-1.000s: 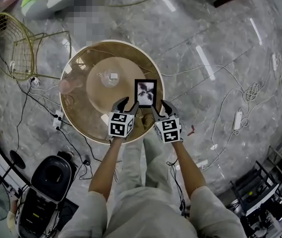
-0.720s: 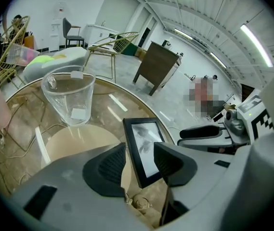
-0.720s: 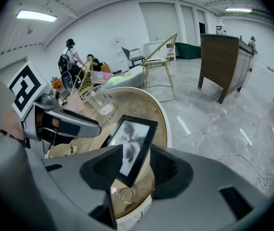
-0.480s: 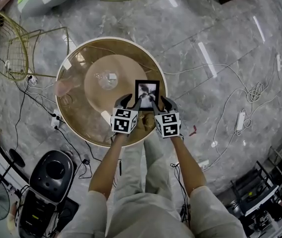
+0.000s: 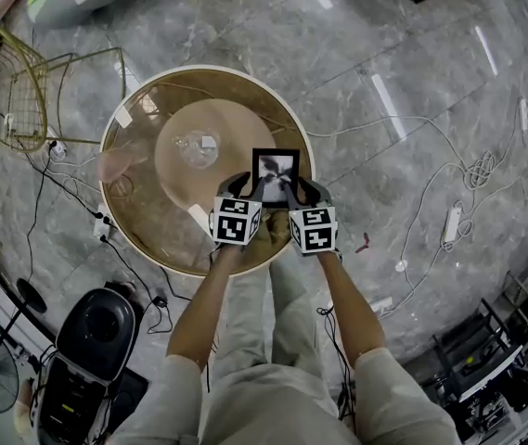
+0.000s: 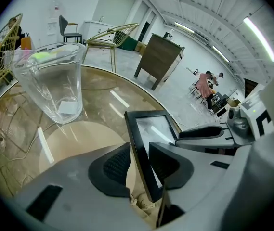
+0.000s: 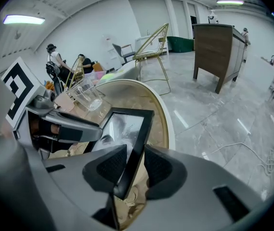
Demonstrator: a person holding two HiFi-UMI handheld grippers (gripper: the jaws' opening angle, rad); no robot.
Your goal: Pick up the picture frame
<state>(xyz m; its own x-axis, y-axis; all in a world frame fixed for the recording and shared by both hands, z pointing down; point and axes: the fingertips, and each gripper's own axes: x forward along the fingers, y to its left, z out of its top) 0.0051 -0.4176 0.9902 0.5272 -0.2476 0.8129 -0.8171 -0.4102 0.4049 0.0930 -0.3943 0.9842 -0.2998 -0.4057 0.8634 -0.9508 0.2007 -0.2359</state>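
A black picture frame (image 5: 275, 169) with a grey-white picture stands tilted near the front right rim of a round glass table (image 5: 152, 91). My left gripper (image 5: 251, 189) has the frame's left edge (image 6: 141, 148) between its jaws, and both pads press against it. On the other side my right gripper (image 5: 299, 189) clamps the frame's right edge (image 7: 137, 143) the same way. The frame's lower corners are hidden behind the gripper bodies.
A clear empty glass (image 5: 195, 144) stands mid-table, left of the frame (image 6: 55, 81). A gold wire chair (image 5: 8, 82) stands left of the table. Cables (image 5: 468, 170) and a power strip (image 5: 448, 221) lie on the marble floor, with a black appliance (image 5: 96, 327) at lower left.
Both grippers have moved in towards the frame from either side, and their jaws went from wide open to closed on its two edges.
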